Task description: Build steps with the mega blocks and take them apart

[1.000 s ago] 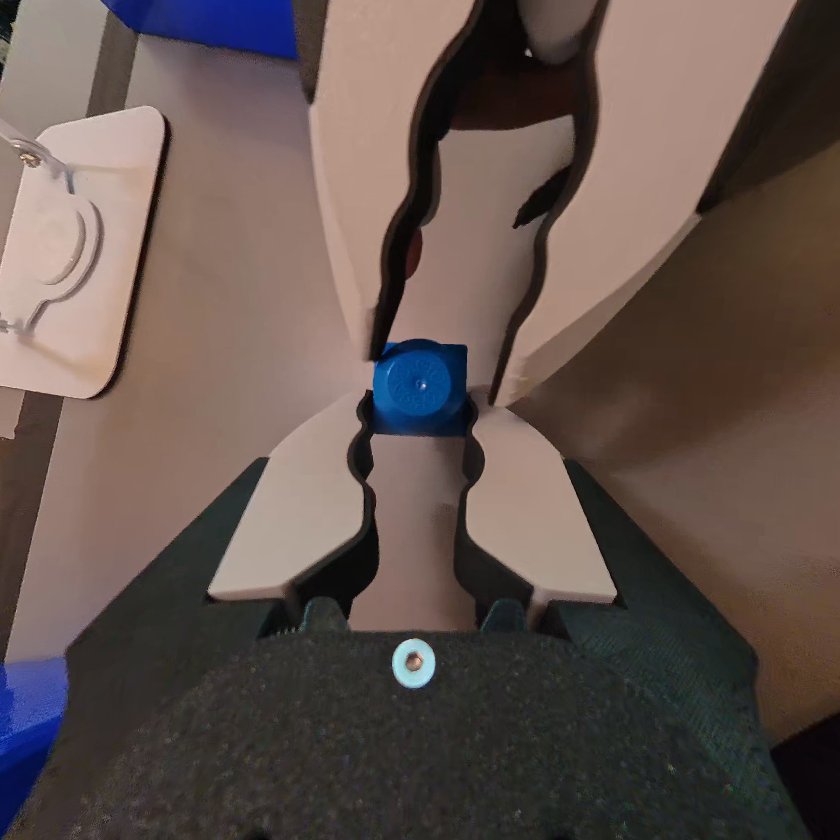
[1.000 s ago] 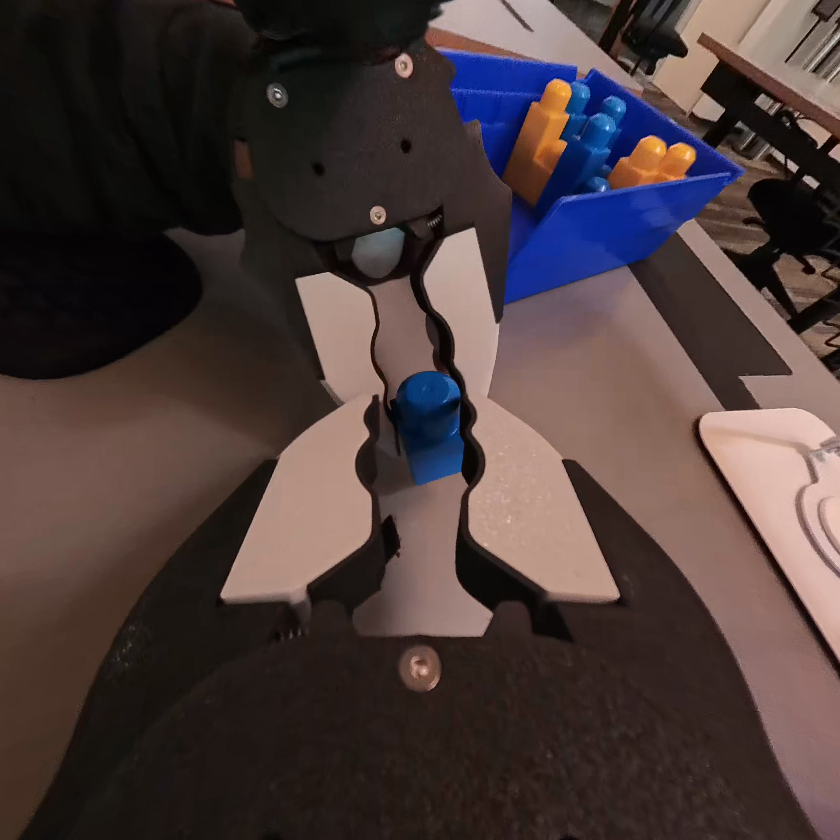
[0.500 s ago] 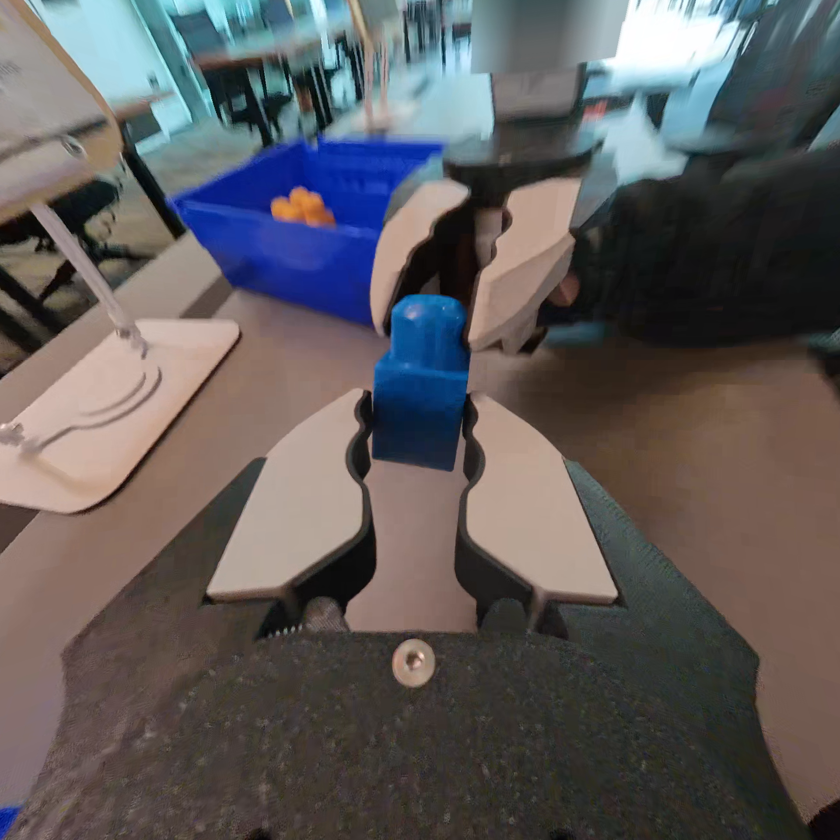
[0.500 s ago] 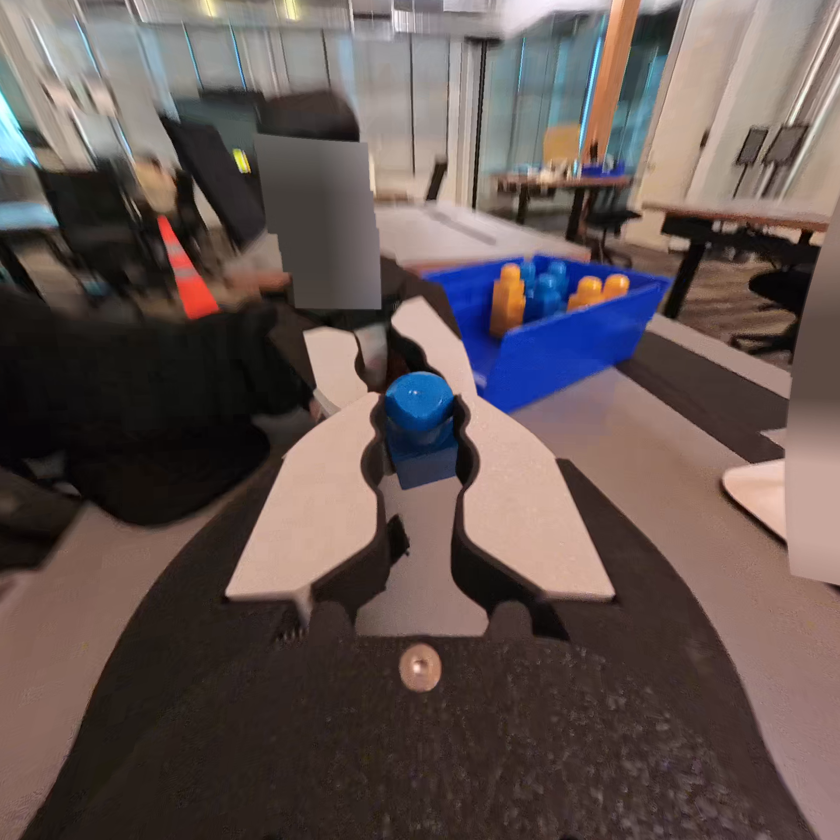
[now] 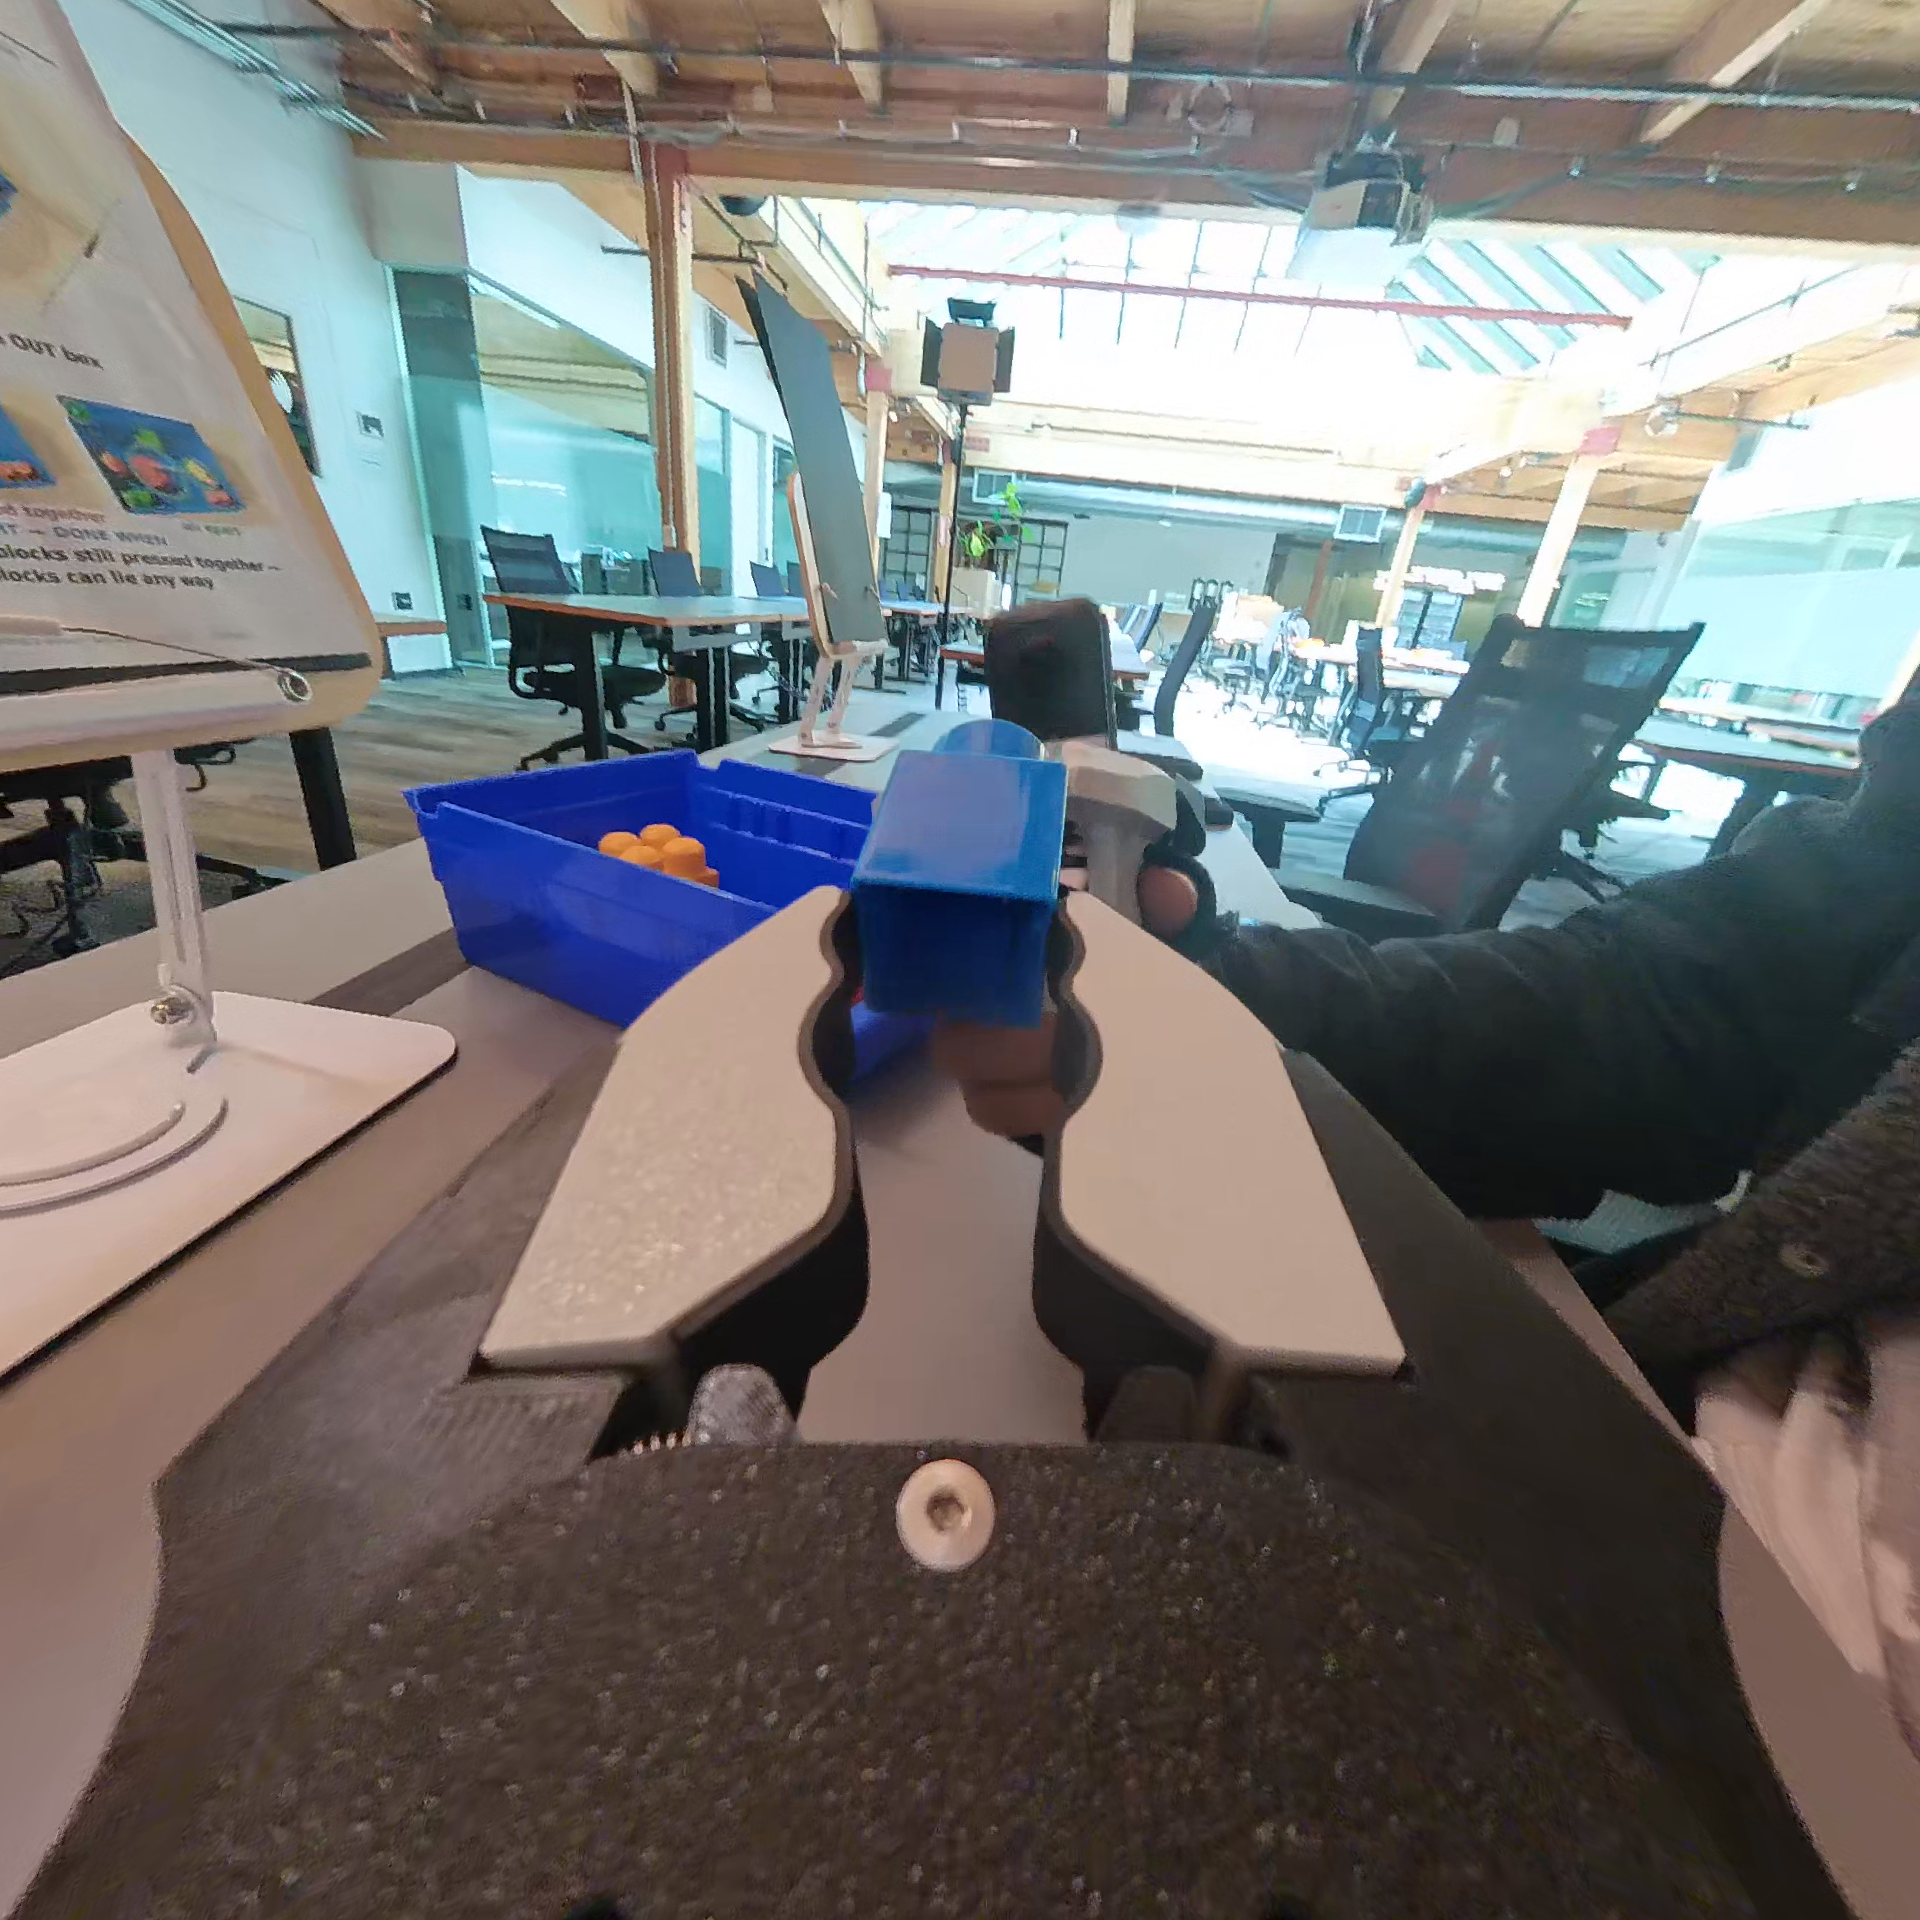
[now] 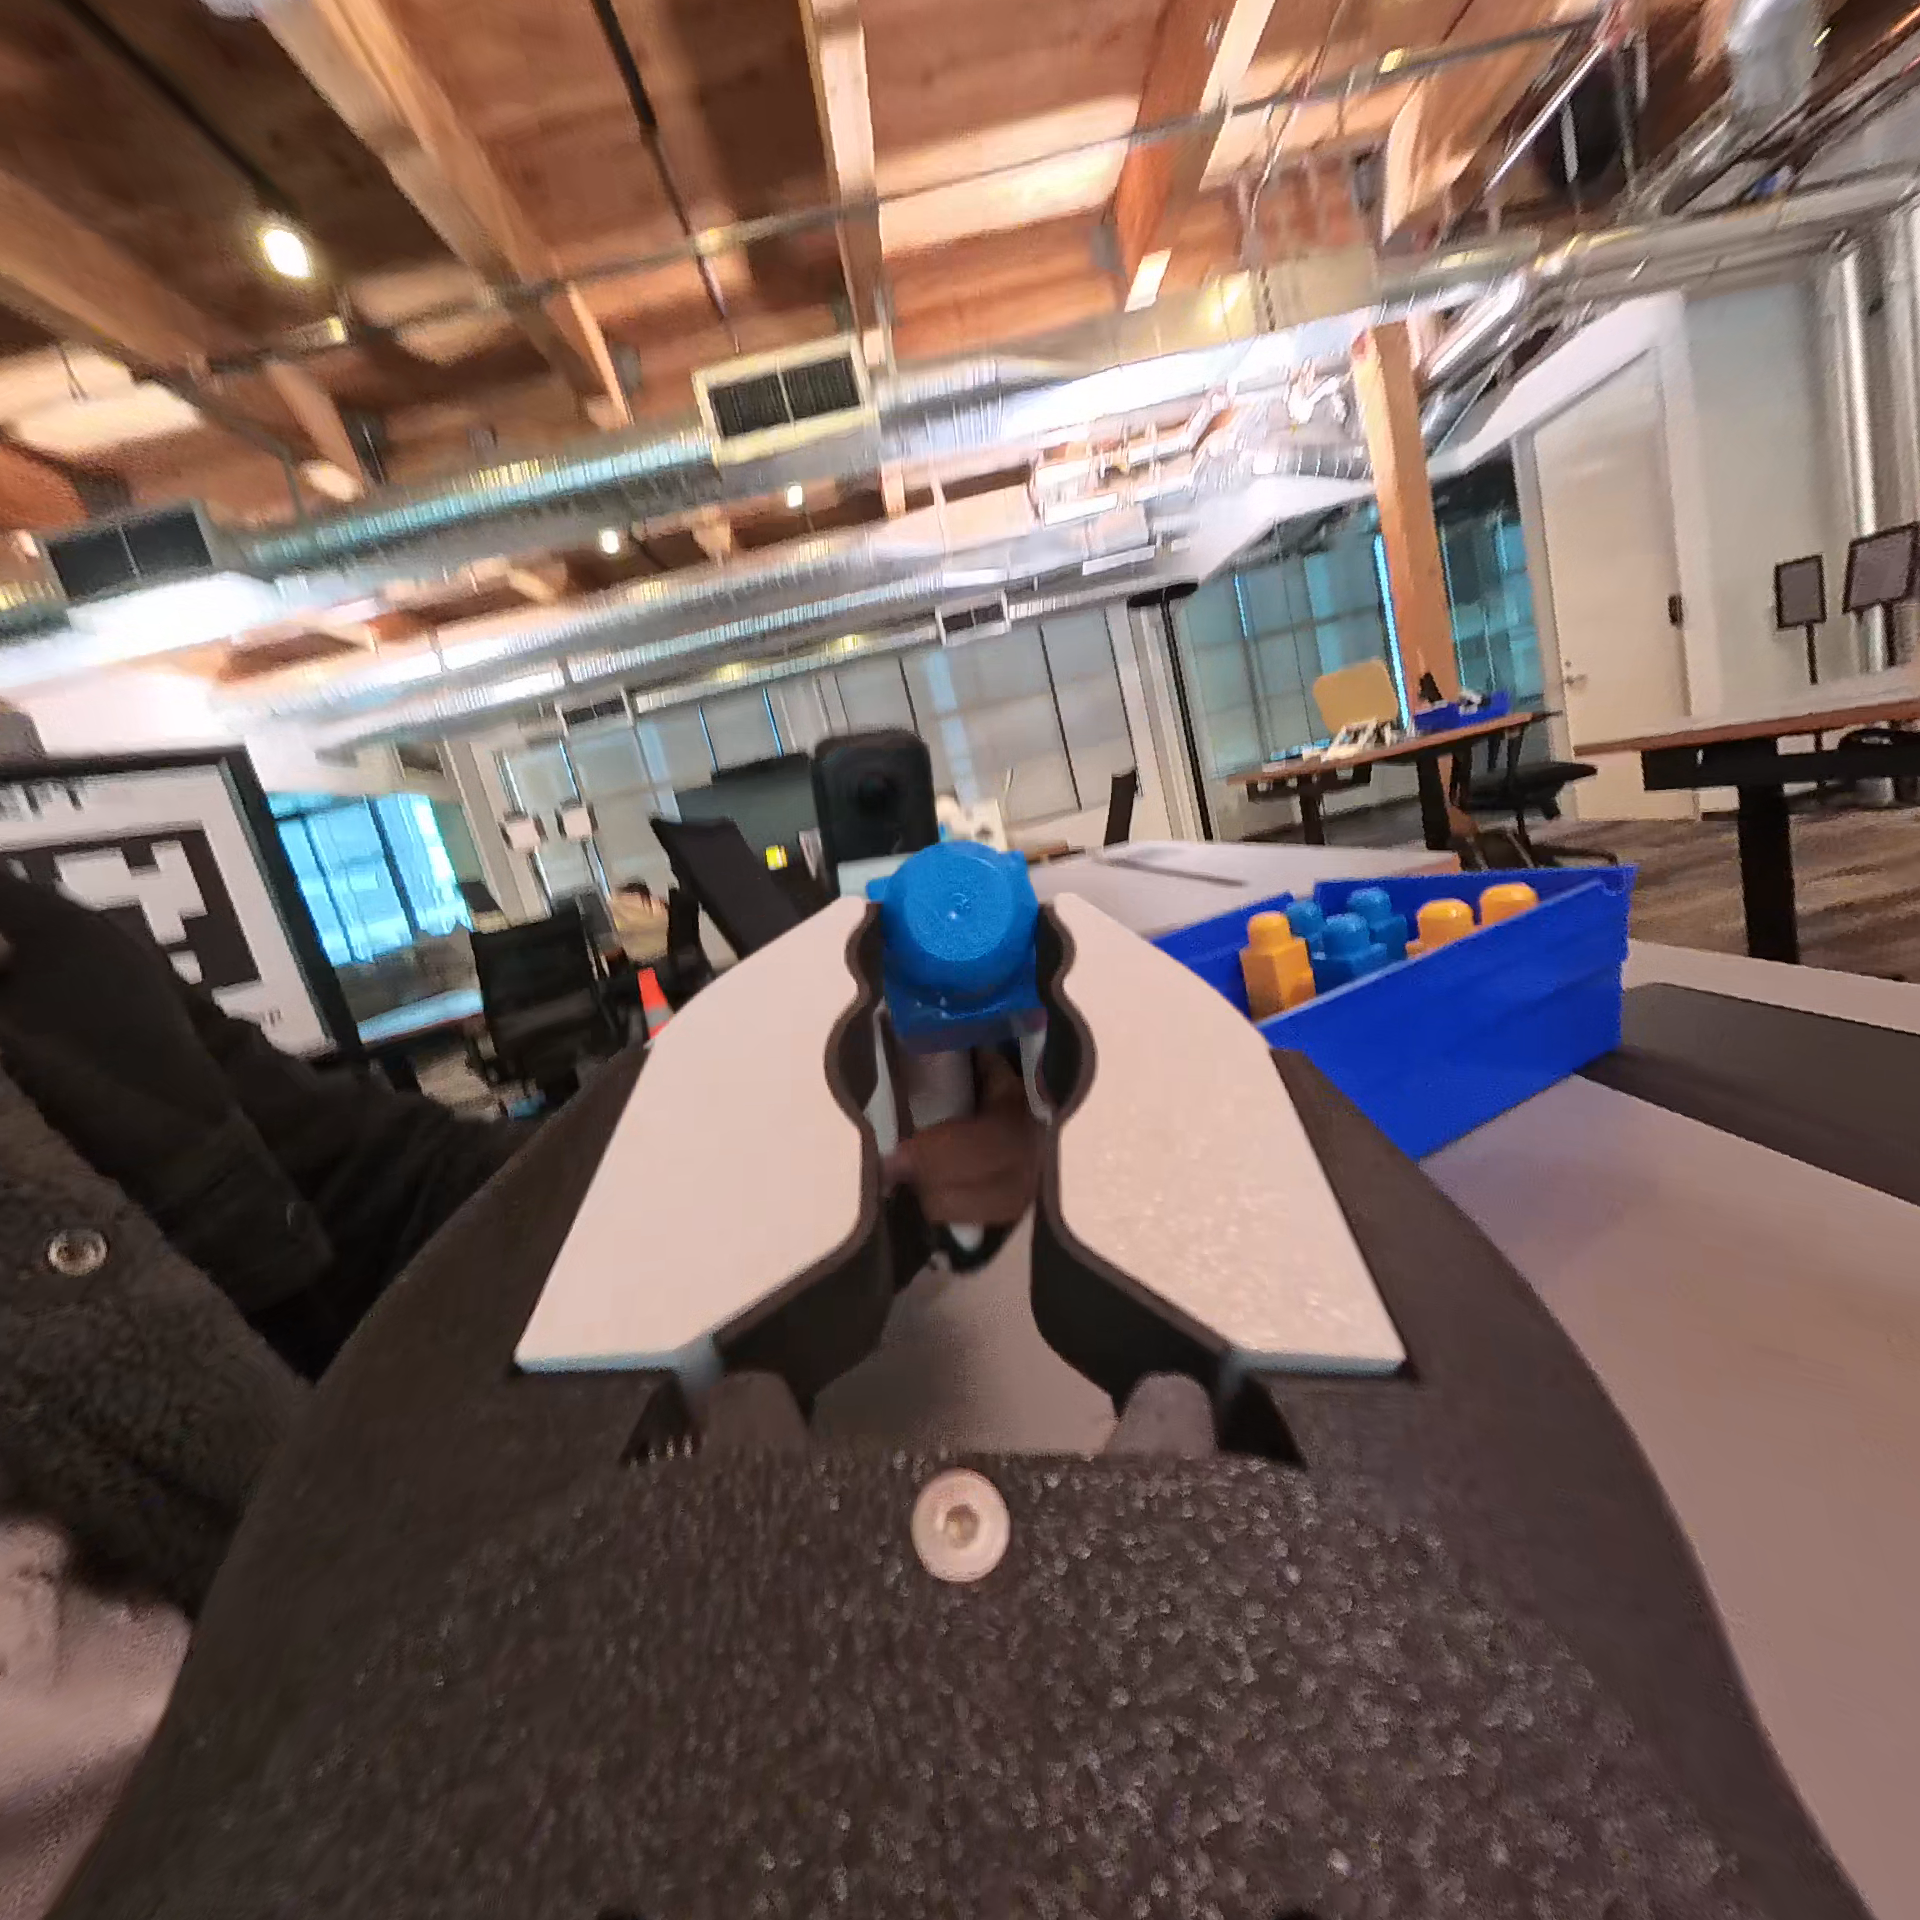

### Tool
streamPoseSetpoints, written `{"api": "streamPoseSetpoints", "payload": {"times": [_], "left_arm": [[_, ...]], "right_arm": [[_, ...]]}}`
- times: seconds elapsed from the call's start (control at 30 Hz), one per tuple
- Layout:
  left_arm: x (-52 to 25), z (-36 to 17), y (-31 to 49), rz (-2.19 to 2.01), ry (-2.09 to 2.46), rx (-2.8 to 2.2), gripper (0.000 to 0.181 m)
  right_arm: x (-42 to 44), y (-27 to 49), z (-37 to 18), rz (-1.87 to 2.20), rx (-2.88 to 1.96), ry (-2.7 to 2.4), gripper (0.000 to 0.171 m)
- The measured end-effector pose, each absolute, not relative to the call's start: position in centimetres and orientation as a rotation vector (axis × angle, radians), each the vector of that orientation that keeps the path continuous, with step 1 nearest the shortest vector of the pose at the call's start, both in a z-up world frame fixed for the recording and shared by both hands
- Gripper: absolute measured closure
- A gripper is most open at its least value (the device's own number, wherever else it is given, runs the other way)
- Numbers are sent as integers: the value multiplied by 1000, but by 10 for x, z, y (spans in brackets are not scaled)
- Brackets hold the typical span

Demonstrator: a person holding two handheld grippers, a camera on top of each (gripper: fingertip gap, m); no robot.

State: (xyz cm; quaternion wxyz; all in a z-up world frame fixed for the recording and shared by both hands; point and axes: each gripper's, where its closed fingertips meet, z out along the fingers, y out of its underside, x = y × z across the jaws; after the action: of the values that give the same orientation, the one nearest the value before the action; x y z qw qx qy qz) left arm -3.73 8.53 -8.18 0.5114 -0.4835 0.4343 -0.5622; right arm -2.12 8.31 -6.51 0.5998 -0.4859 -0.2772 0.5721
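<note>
My left gripper [image 5: 951,920] is shut on a blue single-stud block [image 5: 961,883], held up above the grey table [image 5: 935,1299], base toward the camera and stud pointing away. My right gripper [image 6: 956,940] is shut on a blue single-stud block [image 6: 956,935] with its stud facing the camera. The two grippers face each other tip to tip. I cannot tell whether they hold one block or two. A grey finger [image 5: 1117,821] of the right gripper shows just behind the block in the left wrist view.
A blue bin [image 5: 582,914] holding an orange block [image 5: 660,852] stands behind on the left. The right wrist view shows a blue bin [image 6: 1455,1039] with orange and blue blocks. A white sign stand base [image 5: 156,1122] is at left. The person's dark sleeve [image 5: 1507,1039] crosses the right. The tips of both grippers are at nearly the same place.
Both grippers have tilted up from looking down at the table to looking level across the room. The blue block has stayed between the fingertips and has risen off the table.
</note>
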Motion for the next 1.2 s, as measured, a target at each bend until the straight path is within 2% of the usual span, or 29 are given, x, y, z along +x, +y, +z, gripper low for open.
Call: {"api": "streamPoseSetpoints", "payload": {"times": [0.23, 0.4, 0.7, 0.87, 0.97, 1.1, 1.2], "left_arm": [[-43, -113, 83, -1258, 1263, -1274, 147], [-42, -126, 80, -1225, 1340, -1309, 147], [-41, -128, 80, -1200, 1352, -1287, 147], [-41, -124, 95, -1097, 1277, -1274, 141], [-45, -121, 109, -1076, 1183, -1300, 153], [-52, -122, 132, -971, 1066, -1339, 179], [-60, -115, 147, -896, 962, -1338, 181]], "right_arm": [[-24, 80, -106, 990, -1340, -1002, 143], [-27, 78, -122, 926, -1400, -1097, 140], [-26, 78, -124, 880, -1435, -1137, 142], [3, 88, -110, 702, -1519, -1173, 142], [36, 100, -93, 552, -1591, -1184, 142], [93, 120, -77, 317, -1750, -1229, 142], [142, 134, -75, 145, -1909, -1271, 142]]}}
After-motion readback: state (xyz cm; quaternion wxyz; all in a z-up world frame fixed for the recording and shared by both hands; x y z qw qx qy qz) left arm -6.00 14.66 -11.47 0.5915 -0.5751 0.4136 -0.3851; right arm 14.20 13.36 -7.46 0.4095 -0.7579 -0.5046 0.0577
